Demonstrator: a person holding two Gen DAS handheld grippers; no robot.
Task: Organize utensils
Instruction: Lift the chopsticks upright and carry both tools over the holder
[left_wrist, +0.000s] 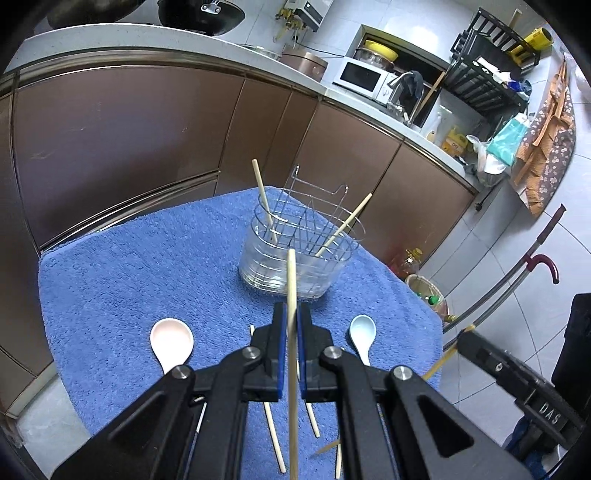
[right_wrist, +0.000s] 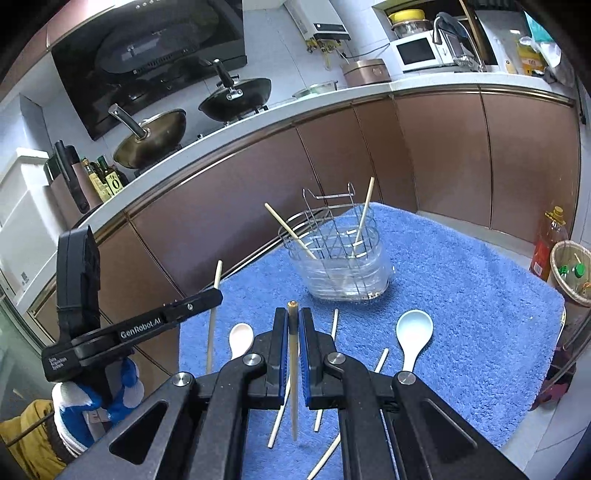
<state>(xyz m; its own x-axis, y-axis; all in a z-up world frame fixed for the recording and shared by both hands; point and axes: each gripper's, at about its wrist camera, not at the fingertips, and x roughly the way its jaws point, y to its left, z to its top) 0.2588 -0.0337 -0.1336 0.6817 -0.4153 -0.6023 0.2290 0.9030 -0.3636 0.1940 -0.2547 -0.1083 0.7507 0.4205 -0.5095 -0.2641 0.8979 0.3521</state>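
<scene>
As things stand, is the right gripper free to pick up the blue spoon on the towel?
Probably not yet. The right gripper is shut on a chopstick, so it has no free grip. The blue spoon itself lies uncovered on the towel, just right of the gripper.

Brown cabinets (right_wrist: 424, 155) under a pale counter (right_wrist: 436, 85) (woks (right_wrist: 236, 98), a microwave (left_wrist: 364, 78) on top), tiled wall (left_wrist: 255, 29), grey floor (left_wrist: 532, 266)

Both cams ride on the grippers, looking forward and down along the fingers at the blue towel (left_wrist: 122, 266); left one faces the sink corner, right one the stove side; both catch the utensil basket (left_wrist: 295, 254) (right_wrist: 341, 254) close up
</scene>
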